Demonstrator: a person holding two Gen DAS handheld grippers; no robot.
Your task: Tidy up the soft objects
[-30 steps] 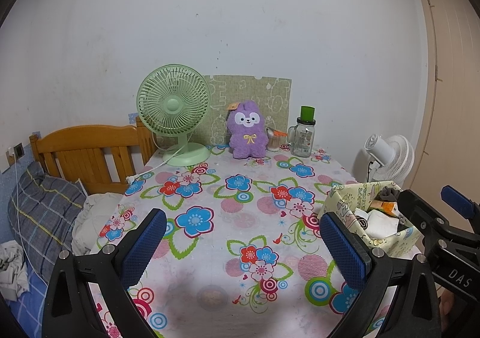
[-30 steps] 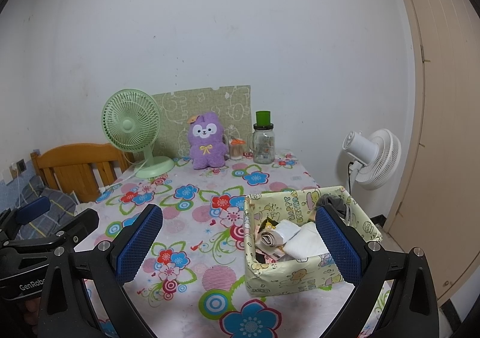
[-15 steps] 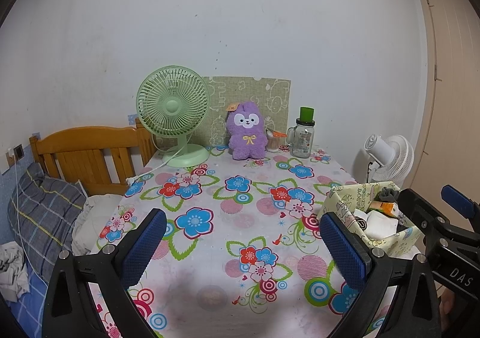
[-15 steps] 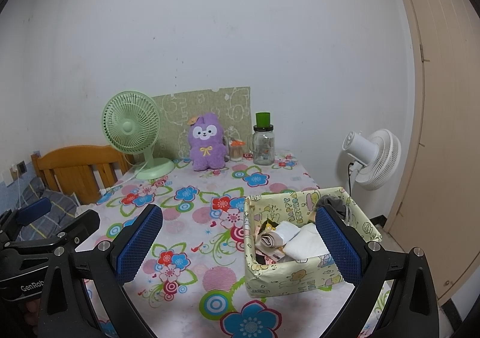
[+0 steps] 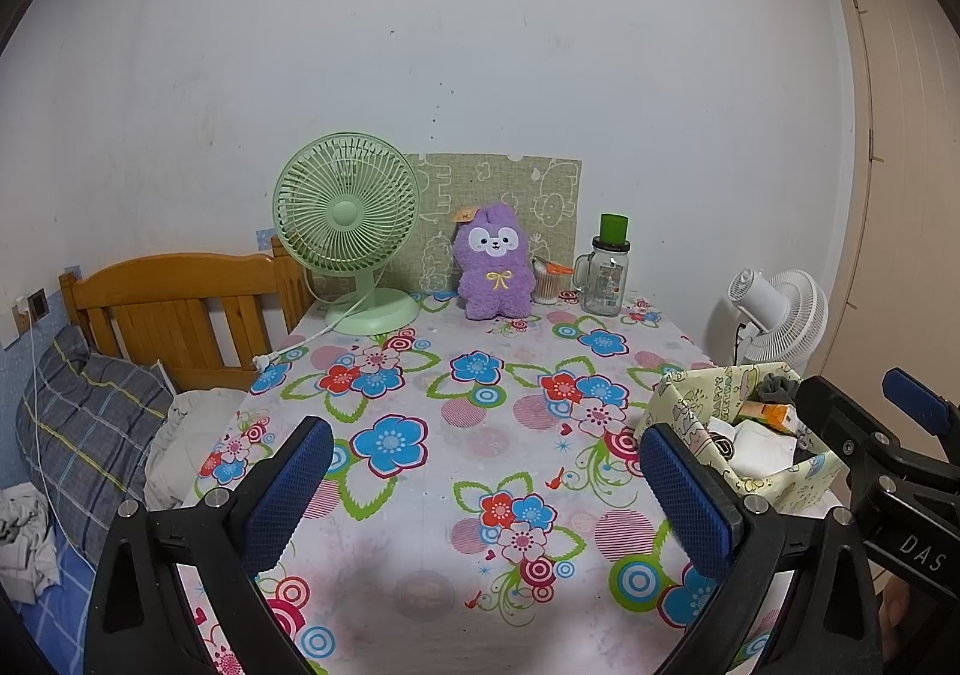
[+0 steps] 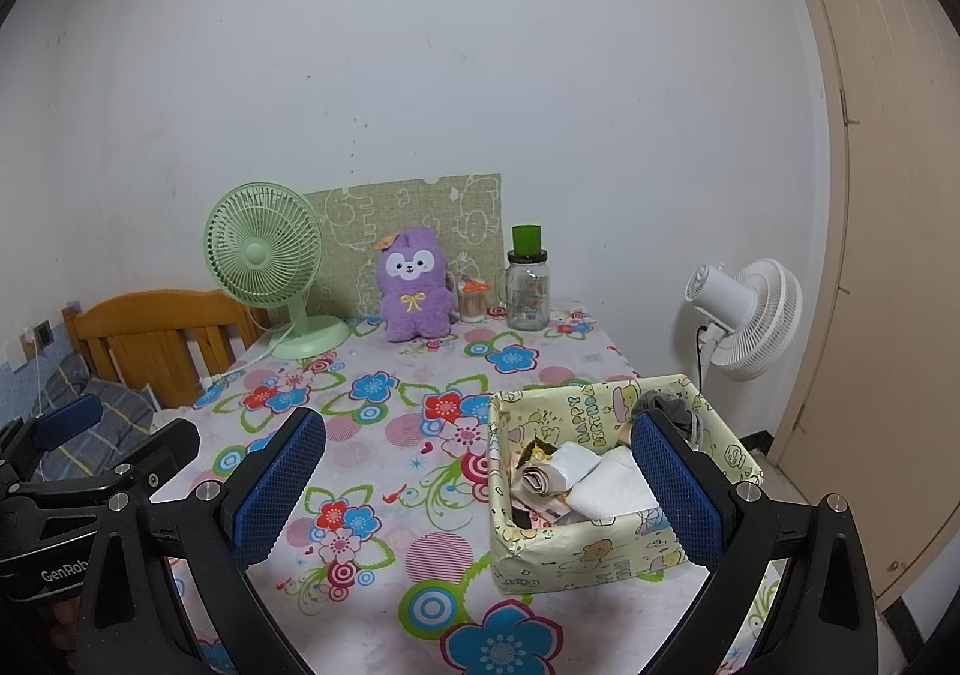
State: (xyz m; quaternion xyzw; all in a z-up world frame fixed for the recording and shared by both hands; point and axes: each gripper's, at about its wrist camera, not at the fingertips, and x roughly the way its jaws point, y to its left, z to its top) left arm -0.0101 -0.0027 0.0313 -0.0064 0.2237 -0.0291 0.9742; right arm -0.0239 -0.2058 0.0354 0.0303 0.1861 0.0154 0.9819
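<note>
I judge the task to be near its end, or maybe at a pause between two items. The paper box [image 6: 606, 495] at the right side of the worktop [image 5: 456, 471] already holds several soft things: a rolled cloth [image 6: 543, 480], a folded white piece [image 6: 612, 489] and a grey bundle [image 6: 666, 408] at its far corner. The rest of the flowered cloth in front of me carries nothing loose. What is maybe left is the purple plush toy [image 5: 495, 270], which stands upright at the far edge, between the green fan [image 5: 348, 225] and the glass jar [image 5: 606, 276], well apart from the box. I cannot say if it belongs to the things to sort.

The left tongs [image 5: 480, 489] are spread wide and carry nothing; they hang over the near part of the worktop. The right tongs [image 6: 474, 495] are also wide and without load, with the box just under the right finger.

Compared with one second ago, almost nothing differs: both tongs keep the same opening, and the view has only drifted very slightly.
</note>
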